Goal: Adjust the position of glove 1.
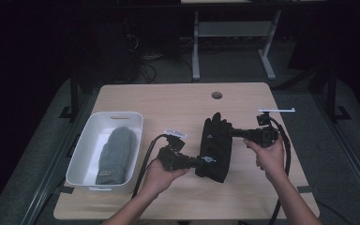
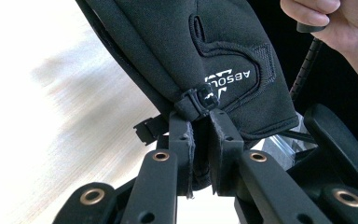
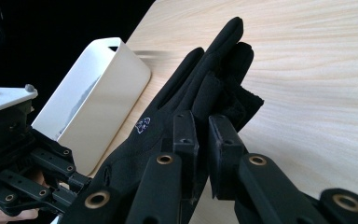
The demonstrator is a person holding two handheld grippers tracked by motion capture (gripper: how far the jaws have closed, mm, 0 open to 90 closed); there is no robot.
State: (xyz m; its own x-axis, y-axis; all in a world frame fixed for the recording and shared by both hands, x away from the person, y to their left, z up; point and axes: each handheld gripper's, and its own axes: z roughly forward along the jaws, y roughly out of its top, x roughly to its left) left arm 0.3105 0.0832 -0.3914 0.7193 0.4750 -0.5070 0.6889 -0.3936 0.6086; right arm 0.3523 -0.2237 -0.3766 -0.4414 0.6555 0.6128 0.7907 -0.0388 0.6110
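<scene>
From above, a black glove (image 1: 215, 147) lies mid-surface (image 1: 178, 98) between both grippers; a white bin (image 1: 86, 154) at the left holds a grey mitten (image 1: 115, 154). In the left gripper view, the left gripper (image 2: 200, 135) pinches the glove's cuff at its clip — fingers nearly together. In the right gripper view, the right gripper (image 3: 203, 135) nips the glove's finger end, bin beyond.

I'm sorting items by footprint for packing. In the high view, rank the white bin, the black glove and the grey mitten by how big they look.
1. white bin, clearly largest.
2. and 3. black glove and grey mitten: they look alike in size, and the glove is held up in the tongs, nearer the camera, so I won't rank them.
</scene>
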